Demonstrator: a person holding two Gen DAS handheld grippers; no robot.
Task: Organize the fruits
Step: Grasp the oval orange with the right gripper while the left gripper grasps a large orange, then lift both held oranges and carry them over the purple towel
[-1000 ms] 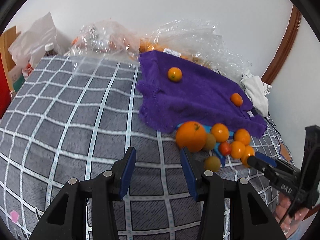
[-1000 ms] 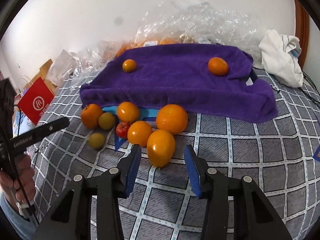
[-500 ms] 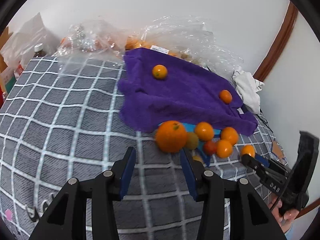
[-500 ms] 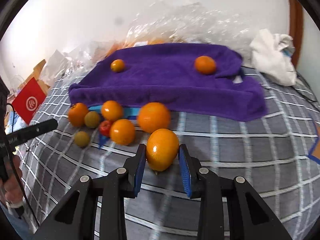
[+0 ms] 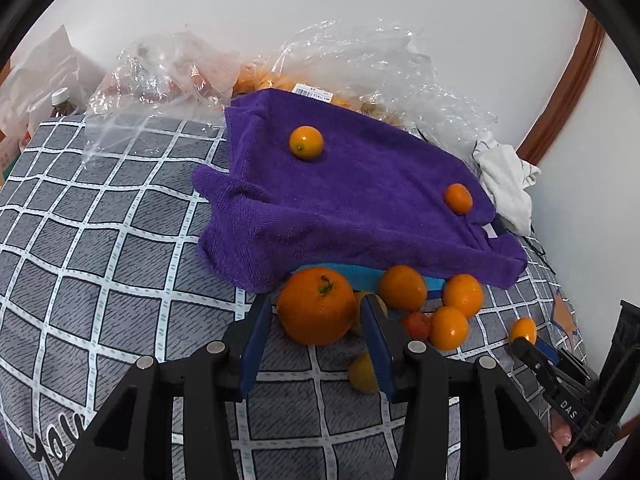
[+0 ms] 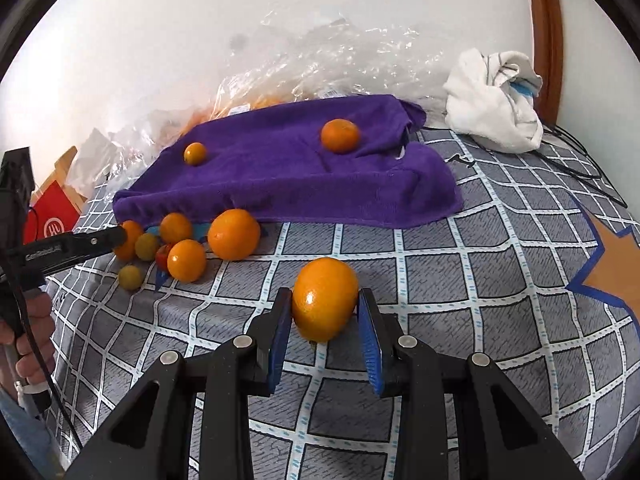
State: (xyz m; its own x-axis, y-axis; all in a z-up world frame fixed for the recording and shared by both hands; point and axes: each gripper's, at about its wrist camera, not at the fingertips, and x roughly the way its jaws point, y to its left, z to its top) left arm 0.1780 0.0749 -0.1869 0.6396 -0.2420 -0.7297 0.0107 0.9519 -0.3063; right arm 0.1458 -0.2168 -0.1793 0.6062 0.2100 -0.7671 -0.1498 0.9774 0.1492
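- While the right gripper (image 6: 325, 320) is clamping a smooth oval orange fruit (image 6: 325, 299) between its blue pads, that fruit is sitting clear of the checked grey-and-white bedcover (image 6: 460, 280), well apart from the heap.
- Left gripper (image 5: 316, 336): jaws standing moderately apart, flanking a large round orange with a green stem stub (image 5: 317, 305); the pads are lying beside its flanks, and contact is not showing, so it is counting as unheld.
- Heap: several smaller oranges (image 5: 402, 288), a small red fruit (image 5: 416, 325) and a yellow-green one (image 5: 362, 372) are lying touching or just beside one another at the hem of the rumpled purple terry towel (image 5: 360, 208).
- Towel top: two small oranges (image 5: 306, 142) are resting on it, well apart.
- Handling, judged: the citrus is looking firm, fairly weighty and glossy-skinned, so likely slipping under a light pinch and bruising under a hard one; it is best being taken across the widest middle, pads on opposite flanks, stem clear.
- Risk, judged: round fruit is tending to roll on the soft cover, and a nudge to the big orange is likely disturbing its neighbours.
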